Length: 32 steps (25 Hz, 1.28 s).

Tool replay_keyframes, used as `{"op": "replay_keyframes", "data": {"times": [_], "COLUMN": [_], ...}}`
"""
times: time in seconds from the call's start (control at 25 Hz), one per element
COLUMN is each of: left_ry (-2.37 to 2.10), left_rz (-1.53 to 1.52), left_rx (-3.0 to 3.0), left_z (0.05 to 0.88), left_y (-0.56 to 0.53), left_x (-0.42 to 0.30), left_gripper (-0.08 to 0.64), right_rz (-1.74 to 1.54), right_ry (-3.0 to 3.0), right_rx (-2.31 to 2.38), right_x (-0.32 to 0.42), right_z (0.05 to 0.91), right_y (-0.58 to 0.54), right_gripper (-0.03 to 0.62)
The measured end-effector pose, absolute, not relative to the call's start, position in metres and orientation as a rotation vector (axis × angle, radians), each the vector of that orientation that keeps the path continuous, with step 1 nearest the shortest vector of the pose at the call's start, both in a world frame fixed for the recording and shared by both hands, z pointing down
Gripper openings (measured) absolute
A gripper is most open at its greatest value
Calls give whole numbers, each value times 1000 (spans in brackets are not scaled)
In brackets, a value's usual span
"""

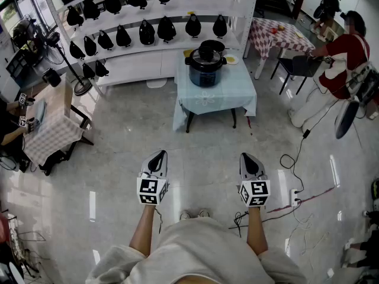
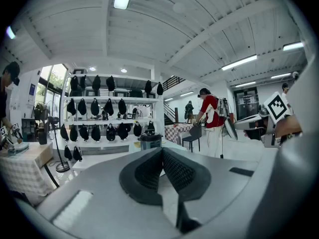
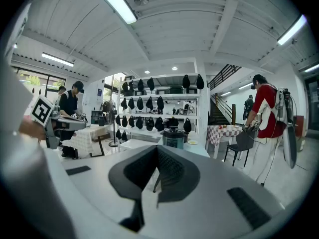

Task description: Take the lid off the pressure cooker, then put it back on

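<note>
The dark blue pressure cooker (image 1: 206, 65) with its black lid (image 1: 208, 49) on top stands on a small table with a light blue cloth (image 1: 214, 93), far ahead of me. It also shows small in the left gripper view as the cooker (image 2: 149, 141) and in the right gripper view as the cooker (image 3: 173, 137). My left gripper (image 1: 157, 157) and right gripper (image 1: 249, 158) hover side by side over the floor near my body, well short of the table. Both are shut with nothing between the pads.
White shelves (image 1: 148, 22) with several black items line the back wall behind the table. A checkered table (image 1: 50, 129) with a chair stands left, another checkered table (image 1: 278, 33) back right. A person in red (image 1: 343, 58) stands right. Cables (image 1: 296, 200) lie on the floor.
</note>
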<state>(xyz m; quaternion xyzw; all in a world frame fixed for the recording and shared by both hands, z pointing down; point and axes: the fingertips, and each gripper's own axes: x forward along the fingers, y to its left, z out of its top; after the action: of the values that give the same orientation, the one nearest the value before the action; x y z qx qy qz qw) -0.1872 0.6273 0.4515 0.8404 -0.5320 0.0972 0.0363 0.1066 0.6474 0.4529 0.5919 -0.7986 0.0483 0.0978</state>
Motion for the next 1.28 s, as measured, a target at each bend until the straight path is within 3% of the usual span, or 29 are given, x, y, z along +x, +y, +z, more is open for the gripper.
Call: {"op": "replay_keyframes", "data": {"times": [0.68, 0.72, 0.76, 0.8, 0.88, 1.28], "left_ry": [-1591, -1568, -1543, -1517, -1485, -1432], "left_rz": [266, 261, 257, 257, 262, 300], "left_rx": [2594, 2601, 2609, 2617, 2637, 2696], "left_z": [453, 454, 456, 458, 460, 460], "left_y": [632, 632, 632, 632, 634, 635], "left_x": [-184, -182, -178, -175, -168, -151], "left_gripper": [8, 18, 89, 227, 348, 362], "right_rz": [159, 159, 152, 134, 92, 40], "right_ry": [-2455, -2485, -2510, -2524, -2531, -2503], "right_rx": [1678, 1668, 1664, 1668, 1675, 1650], "right_x": [90, 87, 84, 82, 81, 79], "right_z": [451, 449, 447, 444, 440, 438], "right_y": [649, 649, 649, 648, 648, 647], "right_gripper": [8, 97, 230, 299, 355, 376]}}
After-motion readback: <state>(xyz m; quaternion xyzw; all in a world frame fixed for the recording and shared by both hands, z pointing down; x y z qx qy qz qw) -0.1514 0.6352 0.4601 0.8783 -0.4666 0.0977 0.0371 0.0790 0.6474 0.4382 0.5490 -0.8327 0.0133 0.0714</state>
